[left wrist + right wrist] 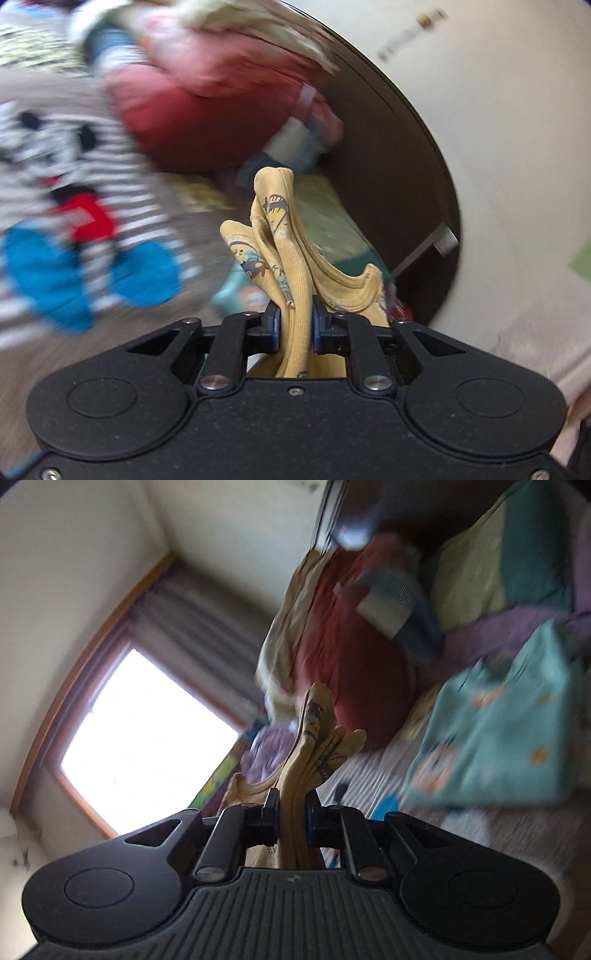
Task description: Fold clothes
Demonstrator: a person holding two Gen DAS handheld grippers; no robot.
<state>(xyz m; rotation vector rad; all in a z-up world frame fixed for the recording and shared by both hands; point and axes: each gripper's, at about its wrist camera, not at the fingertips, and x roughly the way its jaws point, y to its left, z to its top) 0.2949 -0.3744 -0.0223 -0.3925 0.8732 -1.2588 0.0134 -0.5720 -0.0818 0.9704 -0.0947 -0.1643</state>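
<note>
A yellow printed garment (280, 243) bunches up between the pads of my left gripper (297, 328), which is shut on it. My right gripper (291, 812) is shut on another bunch of the same yellow garment (317, 738), whose folds stick up past the fingers. A striped cartoon-print garment (74, 206) lies blurred at the left of the left wrist view. A teal printed garment (495, 731) lies on the bed at the right of the right wrist view. Both views are smeared by motion.
A red cushion (207, 110) and a pile of clothes sit by the dark headboard (399, 177), beyond it a pale wall. The right wrist view shows the red cushion (354, 672), a colourful bedspread (517, 554), a bright window (147, 746) and grey curtains.
</note>
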